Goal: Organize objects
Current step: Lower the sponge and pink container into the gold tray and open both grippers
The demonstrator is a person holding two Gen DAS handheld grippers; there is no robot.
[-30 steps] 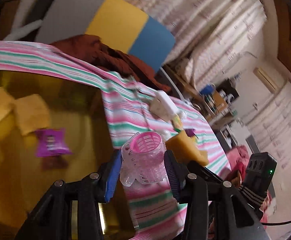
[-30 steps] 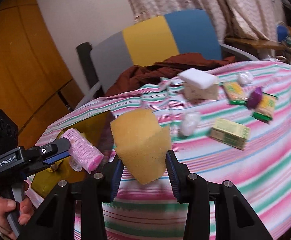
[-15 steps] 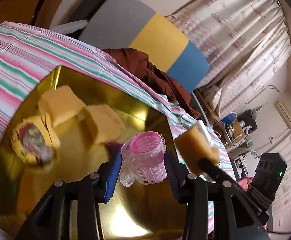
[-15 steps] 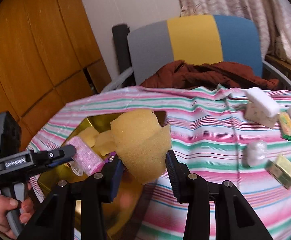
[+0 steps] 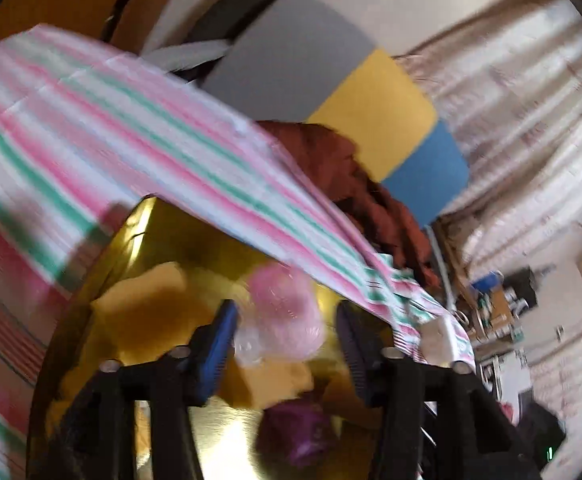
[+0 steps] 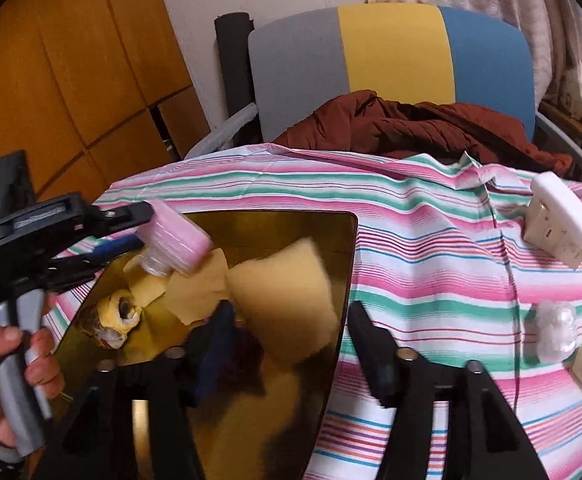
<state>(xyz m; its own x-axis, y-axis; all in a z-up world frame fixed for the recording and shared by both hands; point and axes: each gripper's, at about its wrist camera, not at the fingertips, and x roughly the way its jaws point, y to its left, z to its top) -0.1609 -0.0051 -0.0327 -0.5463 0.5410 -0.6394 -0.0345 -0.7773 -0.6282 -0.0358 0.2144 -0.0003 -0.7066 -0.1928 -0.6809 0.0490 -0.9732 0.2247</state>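
My left hand-held gripper [image 5: 287, 344] is opening, pink hair roller [image 5: 287, 316] loose between its jaws; my right hand-held gripper [image 6: 291, 344] is opening around the yellow sponge [image 6: 287, 300], above the gold tray [image 6: 291, 400]

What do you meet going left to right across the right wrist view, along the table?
Left hand-held gripper → pink hair roller → yellow sponge → white plug adapter

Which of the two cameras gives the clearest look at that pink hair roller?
The right wrist view: the pink hair roller shows side-on over the gold tray, between the left gripper's opening jaws. The left wrist view shows it close but blurred.
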